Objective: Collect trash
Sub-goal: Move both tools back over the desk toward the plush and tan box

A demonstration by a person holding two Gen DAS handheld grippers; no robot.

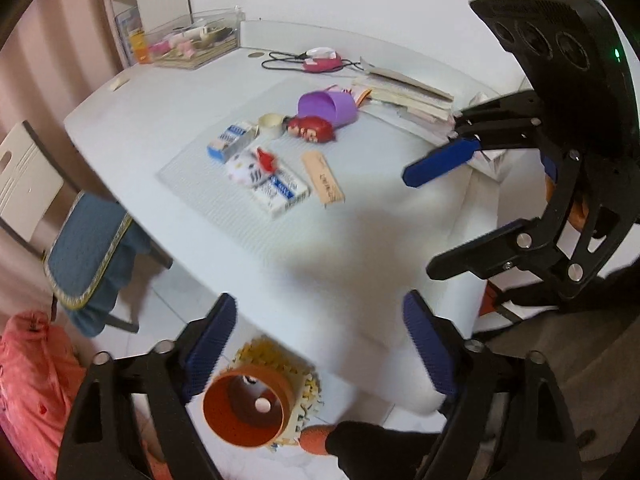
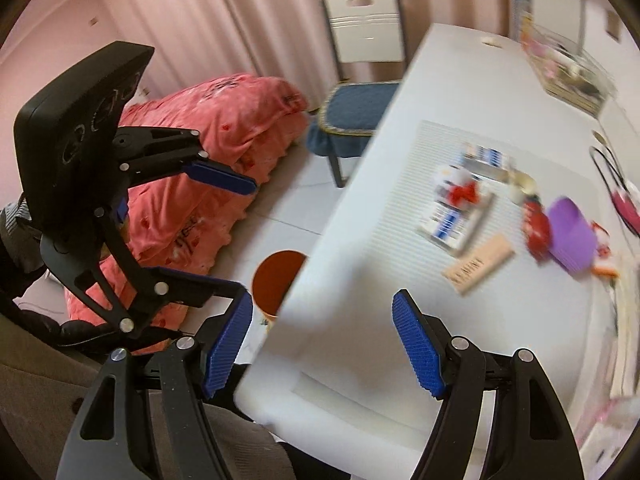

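Litter lies on a ribbed mat on the white table: two blue-and-white boxes, a crumpled wrapper, a tan flat box, a tape roll, a red packet and a purple cup on its side. An orange bin stands on the floor under the table's near edge. My left gripper hangs open above that edge and the bin, nothing between its pads. My right gripper is open over the table's near corner, also bare.
A chair with a blue cushion stands at the table's left side, and pink bedding lies on the floor beside it. A clear box, a pink device with a cable and stacked papers occupy the far side.
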